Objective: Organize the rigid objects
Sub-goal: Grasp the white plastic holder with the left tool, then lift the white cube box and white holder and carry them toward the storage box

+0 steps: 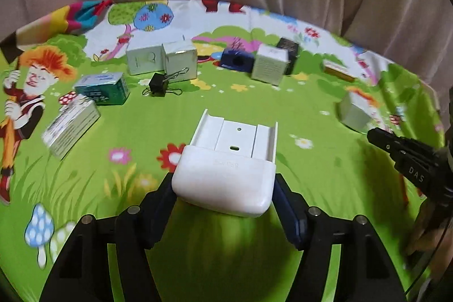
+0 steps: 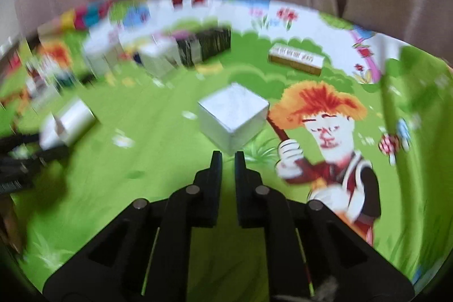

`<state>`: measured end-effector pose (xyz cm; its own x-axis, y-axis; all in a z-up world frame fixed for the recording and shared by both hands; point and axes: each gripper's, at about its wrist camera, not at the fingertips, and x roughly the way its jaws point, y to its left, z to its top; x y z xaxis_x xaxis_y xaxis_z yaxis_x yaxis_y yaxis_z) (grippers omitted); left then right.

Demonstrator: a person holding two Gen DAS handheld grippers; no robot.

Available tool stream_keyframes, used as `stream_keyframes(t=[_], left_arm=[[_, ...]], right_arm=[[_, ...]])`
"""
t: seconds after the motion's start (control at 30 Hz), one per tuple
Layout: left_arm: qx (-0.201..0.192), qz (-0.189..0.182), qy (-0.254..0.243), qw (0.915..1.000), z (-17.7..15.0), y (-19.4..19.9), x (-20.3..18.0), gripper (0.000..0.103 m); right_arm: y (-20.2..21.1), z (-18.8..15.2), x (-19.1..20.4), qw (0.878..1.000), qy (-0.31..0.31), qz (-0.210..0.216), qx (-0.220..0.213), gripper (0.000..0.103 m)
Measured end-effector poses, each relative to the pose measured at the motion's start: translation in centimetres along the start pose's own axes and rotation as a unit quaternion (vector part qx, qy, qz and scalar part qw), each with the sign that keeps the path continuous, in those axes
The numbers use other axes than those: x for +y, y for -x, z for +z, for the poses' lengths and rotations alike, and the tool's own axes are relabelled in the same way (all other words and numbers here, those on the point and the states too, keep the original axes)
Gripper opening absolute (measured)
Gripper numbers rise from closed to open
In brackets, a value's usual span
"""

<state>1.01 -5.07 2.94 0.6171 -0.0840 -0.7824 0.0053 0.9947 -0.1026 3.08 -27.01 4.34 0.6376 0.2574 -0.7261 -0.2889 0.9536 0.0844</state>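
My left gripper (image 1: 223, 183) is shut on a white plastic holder (image 1: 226, 174) with a slotted flat tray end, gripped by its rounded base and held above the green cartoon mat (image 1: 141, 137). In the right wrist view the same holder (image 2: 66, 122) shows blurred at the left edge. My right gripper (image 2: 228, 156) is shut with nothing between its fingers, its tips just short of a white cube box (image 2: 233, 115) standing on the mat. From the left wrist view that cube (image 1: 355, 112) sits at the right, with the right gripper (image 1: 375, 135) beside it.
Along the back of the mat stand two white boxes (image 1: 144, 60) (image 1: 179, 58), a black binder clip (image 1: 158, 85), a blue block (image 1: 237, 61), a white box (image 1: 269, 64), a black box (image 1: 287, 50) and a gold box (image 1: 338, 70). A green box (image 1: 103, 88) and a silvery box (image 1: 72, 126) lie left. Beige curtain hangs behind.
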Motion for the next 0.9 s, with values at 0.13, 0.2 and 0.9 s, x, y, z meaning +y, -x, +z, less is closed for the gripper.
stream_keyframes(t=[0.13, 0.2, 0.9], left_arm=[[0.01, 0.0, -0.021, 0.9997, -1.2, 0.8, -0.6, 0.067], [0.009, -0.008, -0.017, 0.9998, -1.9, 1.0, -0.1, 0.067], [0.011, 0.018, -0.047, 0.9987, -2.6, 0.2, -1.0, 0.067]], right_arm=[[0.6, -1.2, 0.6, 1.0, -0.013, 0.007, 0.02, 0.02], [-0.1, -1.6, -0.6, 0.998, -0.035, 0.027, 0.046, 0.039], [-0.3, -2.1, -0.6, 0.999, 0.025, 0.015, 0.04, 0.048]])
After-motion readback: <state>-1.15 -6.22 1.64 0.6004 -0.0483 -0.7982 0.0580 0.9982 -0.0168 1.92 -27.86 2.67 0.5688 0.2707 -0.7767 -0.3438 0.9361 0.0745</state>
